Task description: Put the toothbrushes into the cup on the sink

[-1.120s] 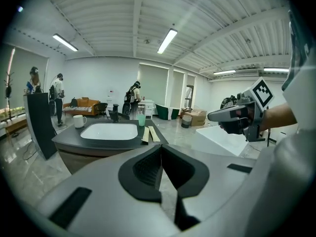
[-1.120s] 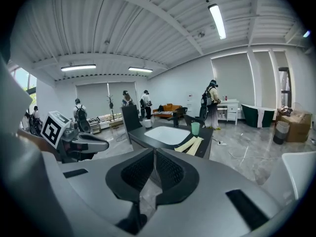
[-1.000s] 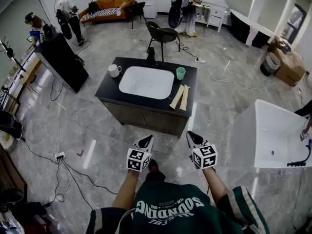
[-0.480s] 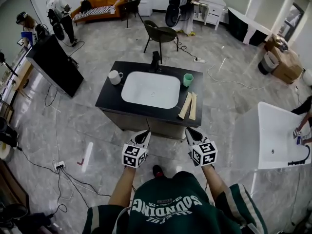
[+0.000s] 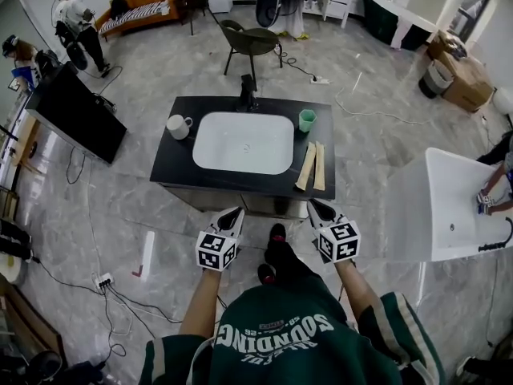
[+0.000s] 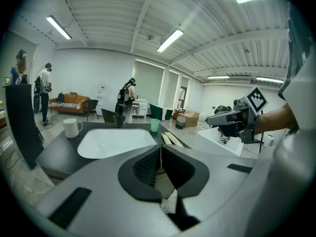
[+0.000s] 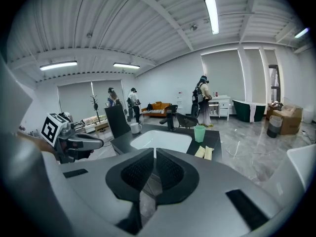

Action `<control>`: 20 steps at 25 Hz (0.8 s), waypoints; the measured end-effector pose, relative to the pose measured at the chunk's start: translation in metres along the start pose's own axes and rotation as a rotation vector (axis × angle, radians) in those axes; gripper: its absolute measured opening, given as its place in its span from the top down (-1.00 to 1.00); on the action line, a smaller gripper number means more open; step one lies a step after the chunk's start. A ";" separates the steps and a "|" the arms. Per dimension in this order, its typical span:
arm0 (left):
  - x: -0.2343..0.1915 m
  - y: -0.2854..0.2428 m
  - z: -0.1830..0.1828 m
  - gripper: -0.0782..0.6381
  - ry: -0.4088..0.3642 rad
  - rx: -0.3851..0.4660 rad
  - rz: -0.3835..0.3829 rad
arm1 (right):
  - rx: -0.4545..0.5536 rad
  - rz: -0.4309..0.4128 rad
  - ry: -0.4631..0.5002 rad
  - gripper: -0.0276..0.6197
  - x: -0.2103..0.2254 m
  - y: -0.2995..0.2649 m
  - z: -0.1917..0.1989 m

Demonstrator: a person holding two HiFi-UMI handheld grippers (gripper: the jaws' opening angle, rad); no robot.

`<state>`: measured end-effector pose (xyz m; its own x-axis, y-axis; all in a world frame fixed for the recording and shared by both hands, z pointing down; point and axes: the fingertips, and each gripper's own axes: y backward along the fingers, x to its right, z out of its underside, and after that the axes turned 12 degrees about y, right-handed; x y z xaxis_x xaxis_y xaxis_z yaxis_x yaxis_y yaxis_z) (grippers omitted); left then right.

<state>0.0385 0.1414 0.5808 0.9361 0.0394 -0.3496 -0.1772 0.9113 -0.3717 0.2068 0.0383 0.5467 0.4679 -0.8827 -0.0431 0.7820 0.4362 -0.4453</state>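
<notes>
1. Two toothbrushes (image 5: 305, 167) lie flat on the matte black counter (image 5: 180, 171), at 3 o'clock of the basin. They are long pale tan strips, close at the far ends and spreading toward the near edge. Heads and bristles are too small to make out.
2. Green cup (image 5: 307, 120): small, round and upright, at 1 o'clock of the basin. It stands near the toothbrushes' far ends, not touching. Its inside cannot be seen.
3. Basin (image 5: 243, 143): smooth, white, a rounded rectangle sunk into the counter. Dark faucet (image 5: 248, 99) at 12 o'clock; white handled mug (image 5: 178, 126) at 9 o'clock.
4. Left gripper (image 5: 233, 213): grey shell with ribbed black pads, pressed together, nothing between them. It is held at 6 o'clock of the basin, over the counter's near edge.
5. Right gripper (image 5: 319, 208): same build, pads together, empty, near the toothbrushes' near ends without touching.
6. The person's green jersey (image 5: 276, 339) is cut off at the frame's lower edge.
</notes>
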 end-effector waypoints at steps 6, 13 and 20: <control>-0.024 -0.030 -0.012 0.75 -0.018 -0.012 0.012 | 0.010 0.032 -0.038 0.78 0.026 -0.034 -0.002; -0.044 -0.085 -0.038 0.75 -0.034 -0.035 0.050 | 0.008 0.061 -0.072 0.78 0.064 -0.072 -0.011; -0.069 -0.137 -0.069 0.75 -0.053 -0.071 0.081 | -0.028 0.078 -0.101 0.78 0.097 -0.119 -0.019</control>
<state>-0.0230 -0.0141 0.5969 0.9322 0.1355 -0.3357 -0.2725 0.8731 -0.4043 0.1507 -0.1024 0.5787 0.5674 -0.8234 0.0112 0.7301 0.4967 -0.4693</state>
